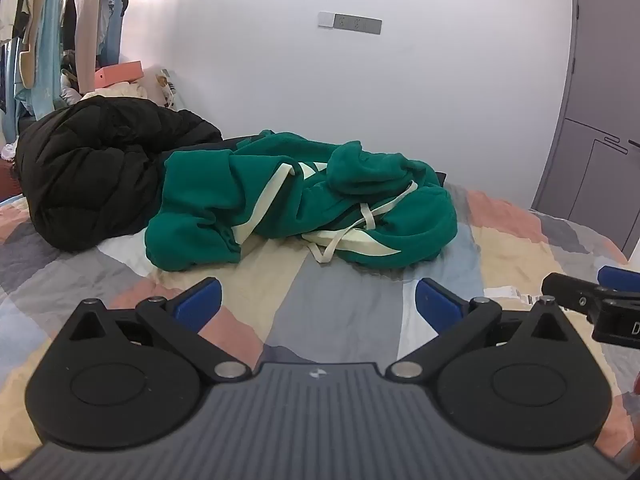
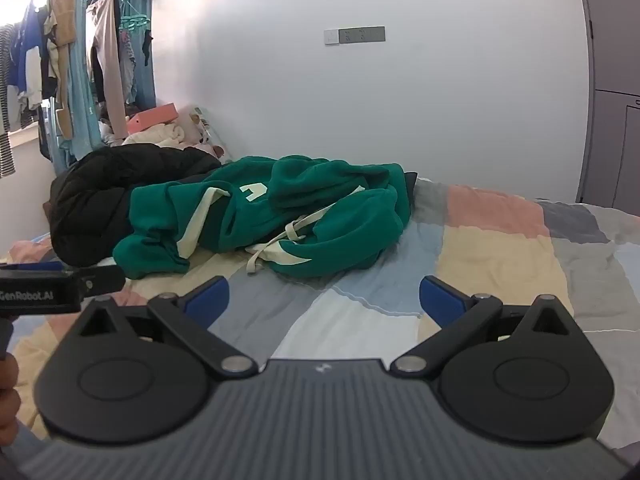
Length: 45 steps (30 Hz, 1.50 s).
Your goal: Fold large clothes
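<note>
A bed [image 1: 500, 240] fills the lower half of both views, covered by a patchwork quilt [image 2: 480, 240] in grey, peach, cream and pale blue blocks; its near edge is hidden behind the tool bodies. On it, against the white wall [image 1: 280, 80], a green hoodie [image 1: 280, 200] lies crumpled in a heap, cream stripes and drawcords tangled across it. A cream patch on its chest looks like part of a letter, but folds hide the rest. Just to its left, touching it, sits a bundled black puffer jacket [image 1: 92, 172]. Behind that, hanging clothes [image 2: 68, 60] crowd a rail, cut off by the frame edge, and a pink box [image 2: 154, 118] rests on a pale pile too blurred to identify. A grey door [image 1: 592, 140] stands at the right. A grey socket strip [image 2: 356, 35] is fixed on the wall.

The left tongs [image 1: 318, 300] are spread fully wide with nothing between the blue pads, hovering over bare quilt short of the hoodie. The right tongs [image 2: 324, 300] are likewise wide apart and empty. In the right wrist view the other tool's side reads "GenRobot.AI", its first letter partly cut off.
</note>
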{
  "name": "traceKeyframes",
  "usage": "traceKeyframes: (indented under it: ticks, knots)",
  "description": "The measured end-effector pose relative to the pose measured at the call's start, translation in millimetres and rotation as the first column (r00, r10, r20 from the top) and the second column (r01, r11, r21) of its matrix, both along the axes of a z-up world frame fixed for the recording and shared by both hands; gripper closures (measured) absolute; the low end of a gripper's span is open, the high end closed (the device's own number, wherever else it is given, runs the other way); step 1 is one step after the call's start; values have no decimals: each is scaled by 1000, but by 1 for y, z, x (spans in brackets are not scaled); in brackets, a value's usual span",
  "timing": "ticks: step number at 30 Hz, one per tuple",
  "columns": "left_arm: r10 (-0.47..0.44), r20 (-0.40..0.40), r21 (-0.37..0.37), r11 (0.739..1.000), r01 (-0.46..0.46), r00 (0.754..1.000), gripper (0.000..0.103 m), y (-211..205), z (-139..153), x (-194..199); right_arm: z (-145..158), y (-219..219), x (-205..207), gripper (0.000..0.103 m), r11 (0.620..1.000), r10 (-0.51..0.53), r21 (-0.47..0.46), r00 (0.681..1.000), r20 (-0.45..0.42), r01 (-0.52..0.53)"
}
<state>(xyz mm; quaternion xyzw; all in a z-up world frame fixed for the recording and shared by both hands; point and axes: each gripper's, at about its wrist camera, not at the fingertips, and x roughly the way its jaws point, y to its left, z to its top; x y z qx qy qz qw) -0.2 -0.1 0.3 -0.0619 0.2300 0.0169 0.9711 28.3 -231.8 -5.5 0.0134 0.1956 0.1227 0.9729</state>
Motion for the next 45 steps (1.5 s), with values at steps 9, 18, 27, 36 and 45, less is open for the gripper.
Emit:
traceKeyframes:
  ticks: [9, 18, 27, 36, 45]
  knots:
    - [5, 1, 0, 1000, -5, 1000, 0, 1, -4, 0, -2, -4, 4, 0, 1000, 2, 8, 1000, -4, -1]
    - [12, -4, 18, 1000, -12, 1000, 0, -3, 0, -2, 0, -2, 0, 0, 1000, -10, -1, 1000, -3, 10]
    - [16, 0, 10, 1000, -16, 1000, 0, -1, -2, 0, -1, 2, 2, 0, 1000, -12, -13, 1000, -6, 12]
    - [12, -5, 2, 1000, -12, 1000, 0, 0, -3, 1, -3, 2, 1, 0, 1000, -15, -15, 1000, -8, 15]
    - [14, -1, 4, 1000, -14, 1000, 0, 1, -4, 2, -4, 2, 2, 0, 1000, -15, -18, 1000, -14, 15]
